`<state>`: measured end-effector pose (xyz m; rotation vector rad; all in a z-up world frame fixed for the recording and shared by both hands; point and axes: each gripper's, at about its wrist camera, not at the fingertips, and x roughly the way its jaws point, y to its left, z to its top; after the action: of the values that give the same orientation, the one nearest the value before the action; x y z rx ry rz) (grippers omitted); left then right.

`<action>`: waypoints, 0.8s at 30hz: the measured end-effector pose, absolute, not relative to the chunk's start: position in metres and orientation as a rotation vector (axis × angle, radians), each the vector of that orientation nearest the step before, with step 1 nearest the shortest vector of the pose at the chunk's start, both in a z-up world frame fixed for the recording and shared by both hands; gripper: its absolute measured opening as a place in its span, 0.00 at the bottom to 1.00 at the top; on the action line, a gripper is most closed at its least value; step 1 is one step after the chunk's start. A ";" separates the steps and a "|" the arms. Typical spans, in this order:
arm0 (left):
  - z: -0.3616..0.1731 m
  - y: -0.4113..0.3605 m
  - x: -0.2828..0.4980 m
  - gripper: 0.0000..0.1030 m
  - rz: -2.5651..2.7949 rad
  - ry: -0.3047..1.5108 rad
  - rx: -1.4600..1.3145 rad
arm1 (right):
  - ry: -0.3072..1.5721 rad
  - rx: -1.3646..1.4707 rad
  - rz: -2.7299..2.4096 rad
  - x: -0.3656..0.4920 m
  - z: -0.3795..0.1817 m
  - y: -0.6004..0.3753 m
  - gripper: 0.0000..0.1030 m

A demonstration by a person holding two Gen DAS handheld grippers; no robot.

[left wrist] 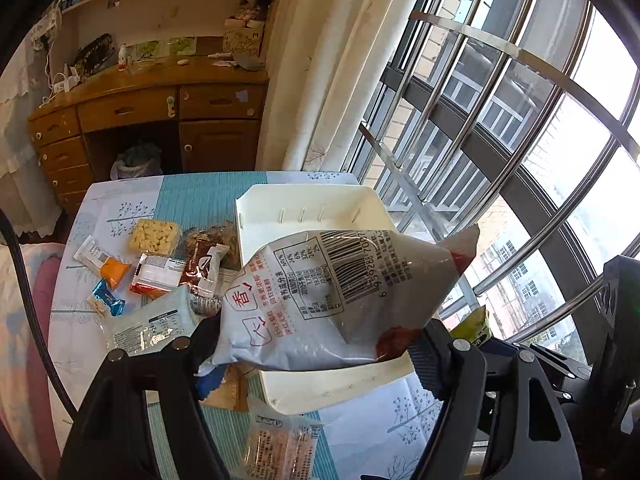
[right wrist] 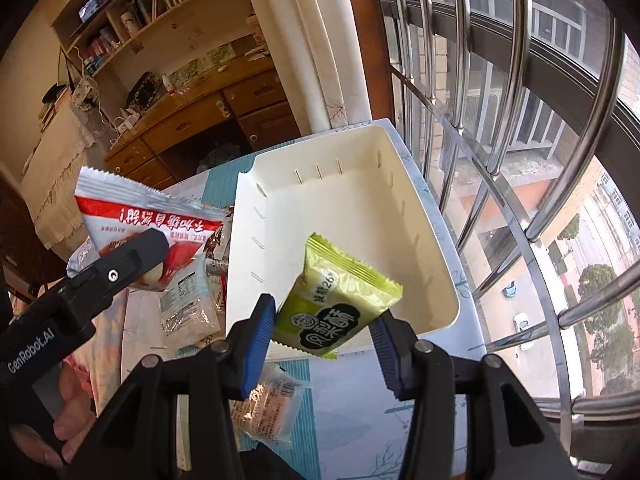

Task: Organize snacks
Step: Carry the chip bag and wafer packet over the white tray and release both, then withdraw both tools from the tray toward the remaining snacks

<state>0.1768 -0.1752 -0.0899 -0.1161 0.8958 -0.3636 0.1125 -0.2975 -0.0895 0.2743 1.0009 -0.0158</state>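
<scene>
- Presently, our left gripper (left wrist: 316,344) pinches a white pouch (left wrist: 332,300) between its jaws, above the near edge of the white bin (left wrist: 308,200).
- Our right gripper (right wrist: 322,336) pinches a green packet (right wrist: 336,308) over the bin's near rim.
- Loose snacks (left wrist: 156,264) lie on the bench (left wrist: 116,200), left of the bin.

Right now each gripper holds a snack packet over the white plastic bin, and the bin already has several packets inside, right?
Not quite. The white plastic bin is empty, as the right wrist view shows. The right gripper does hold a green foil packet and the left gripper a white-and-red packet over it.
</scene>
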 end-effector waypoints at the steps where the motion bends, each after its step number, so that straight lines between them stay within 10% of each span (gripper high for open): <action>1: -0.090 -0.180 0.179 0.72 -0.360 0.896 -0.114 | 1.001 0.271 -0.010 0.114 -0.090 -0.301 0.47; 24: -0.091 -0.186 0.180 0.95 -0.321 0.930 -0.146 | 0.998 0.321 0.073 0.123 -0.096 -0.320 0.65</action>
<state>0.1797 -0.1858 -0.0910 -0.1459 0.9297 -0.3207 0.1233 -0.3204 -0.0960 0.3205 0.9976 0.0734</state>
